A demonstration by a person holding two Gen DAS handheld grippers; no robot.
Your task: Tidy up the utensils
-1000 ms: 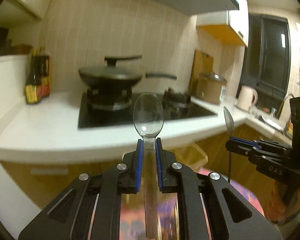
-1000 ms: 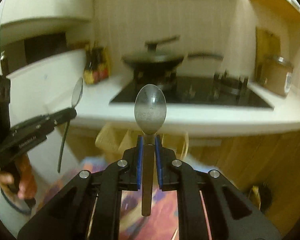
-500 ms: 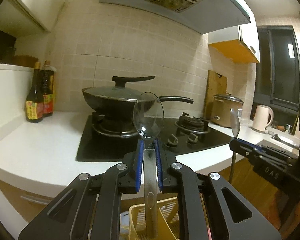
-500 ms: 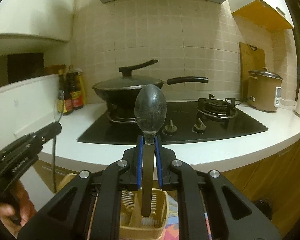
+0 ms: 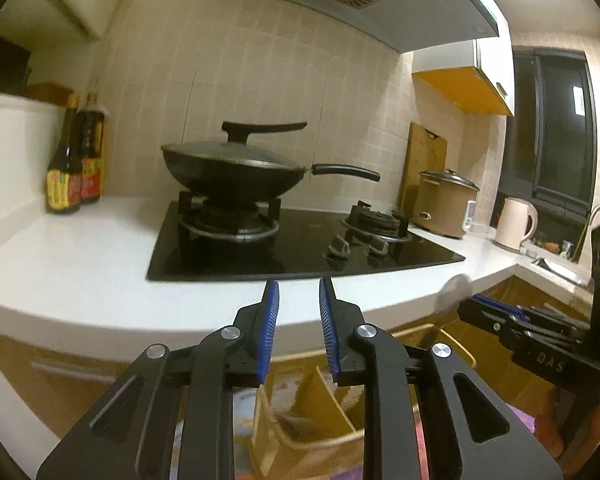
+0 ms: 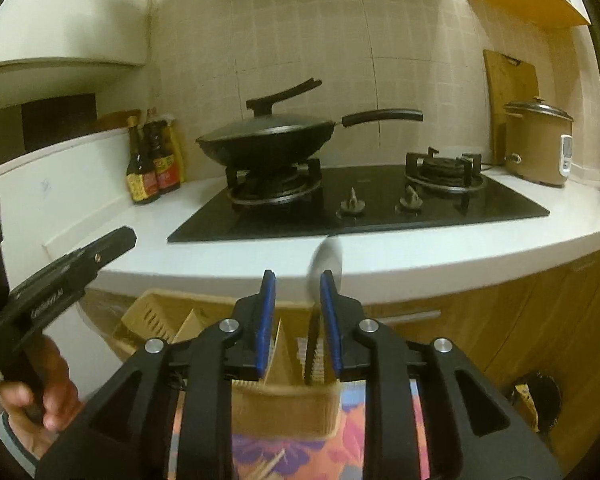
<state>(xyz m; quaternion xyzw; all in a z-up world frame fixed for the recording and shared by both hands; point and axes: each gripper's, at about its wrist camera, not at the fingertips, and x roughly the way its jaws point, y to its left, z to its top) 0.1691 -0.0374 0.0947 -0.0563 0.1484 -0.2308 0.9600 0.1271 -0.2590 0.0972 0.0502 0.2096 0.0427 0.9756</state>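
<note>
Blurred grey metal spoon stood loose between the right gripper's opening jaws, above a tan slatted plastic basket. Left gripper's jaws were opening, empty. White desk lay beyond.

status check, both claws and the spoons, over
Left claw opening, nothing between its pads. Right claw opening, blurred spoon loose between the pads over the yellow utensil basket. Nothing in the way.
</note>
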